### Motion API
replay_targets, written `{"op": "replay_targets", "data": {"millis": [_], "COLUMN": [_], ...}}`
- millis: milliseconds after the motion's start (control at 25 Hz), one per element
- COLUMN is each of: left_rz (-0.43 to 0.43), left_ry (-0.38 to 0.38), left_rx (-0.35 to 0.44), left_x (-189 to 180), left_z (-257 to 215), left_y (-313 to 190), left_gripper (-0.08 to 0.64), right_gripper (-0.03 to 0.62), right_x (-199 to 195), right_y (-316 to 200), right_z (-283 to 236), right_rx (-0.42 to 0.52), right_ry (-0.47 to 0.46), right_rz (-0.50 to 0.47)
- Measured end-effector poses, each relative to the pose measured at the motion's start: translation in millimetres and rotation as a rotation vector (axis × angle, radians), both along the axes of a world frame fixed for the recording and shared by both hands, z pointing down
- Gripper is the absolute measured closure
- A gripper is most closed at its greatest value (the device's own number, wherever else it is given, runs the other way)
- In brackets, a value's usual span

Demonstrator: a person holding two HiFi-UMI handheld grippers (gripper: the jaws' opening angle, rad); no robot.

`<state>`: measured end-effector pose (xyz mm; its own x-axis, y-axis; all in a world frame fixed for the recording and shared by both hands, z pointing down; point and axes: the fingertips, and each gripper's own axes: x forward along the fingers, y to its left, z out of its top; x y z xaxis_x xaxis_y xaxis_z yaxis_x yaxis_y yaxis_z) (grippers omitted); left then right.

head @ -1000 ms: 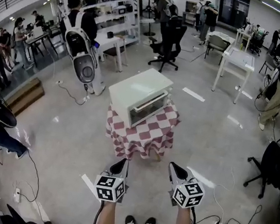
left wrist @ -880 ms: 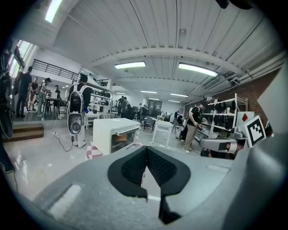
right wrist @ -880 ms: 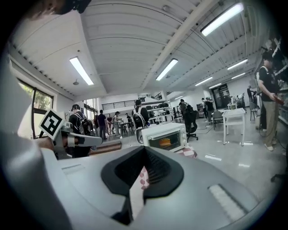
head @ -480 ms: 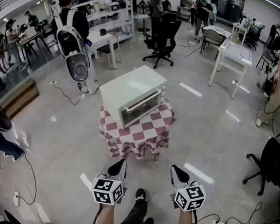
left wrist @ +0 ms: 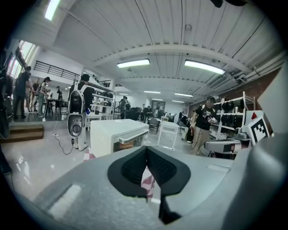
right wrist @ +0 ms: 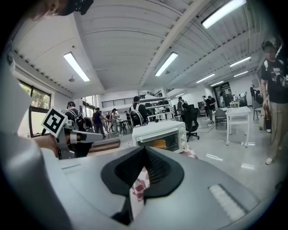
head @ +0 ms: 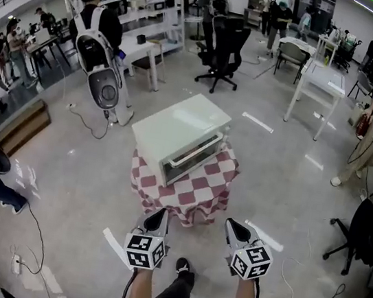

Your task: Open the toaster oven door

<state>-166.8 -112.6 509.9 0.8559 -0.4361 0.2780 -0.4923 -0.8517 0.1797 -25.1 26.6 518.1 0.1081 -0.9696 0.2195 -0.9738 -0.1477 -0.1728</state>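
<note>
- Head view: your left gripper (head: pixel 161 212) and right gripper (head: pixel 231 224) sit side by side low in frame, short of the table and touching nothing.
- Left gripper view: jaws pressed together, nothing pinched.
- Right gripper view: same, pads closed on each other, empty.
- The toaster oven (head: pixel 176 126) stands ahead of both grippers on the small table with the checkered cloth (head: pixel 194 189). It's set at an angle, with its front facing you and off to your right.
- The door (head: pixel 192 158) looks fully closed. The bar handle (head: pixel 197 149) runs along its upper edge, with no gripper near it.
- Progress: none on the door itself; I'd call this the approach.
- Left to do: close in, spread one gripper's jaws, take the handle, swing the door down.
</note>
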Motion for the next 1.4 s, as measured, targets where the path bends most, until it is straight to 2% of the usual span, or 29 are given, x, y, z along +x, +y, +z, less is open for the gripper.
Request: {"op": "replay_targets", "data": {"millis": [280, 520, 840, 1000, 1200, 1400], "left_rz": [-0.031, -0.029, -0.029, -0.040, -0.052, -0.125], "left_ry": [0.017, 0.028, 0.008, -0.011, -0.003, 0.001], "left_rx": [-0.008, 0.001, -0.022, -0.050, -0.059, -0.080], "left_x": [37, 62, 67, 65, 64, 65], "left_z": [-8, -13, 7, 24, 26, 33], "left_y": [-82, -137, -181, -188, -193, -197], "left_gripper": [0.557, 0.557, 0.557, 0.557, 0.558, 0.558], "right_gripper": [0.589, 0.589, 0.589, 0.589, 0.589, 0.589], "right_x": [25, 39, 51, 58, 67, 81], "right_y": [-80, -143, -197, -212, -238, -256], "right_z": [4, 0, 15, 25, 20, 28], "right_rx": [-0.053, -0.045, -0.096, -0.108, -0.145, -0.219], "right_ry": [0.036, 0.007, 0.050, 0.040, 0.123, 0.285], "right_rz": [-0.072, -0.129, -0.175, -0.181, -0.278, -0.440]}}
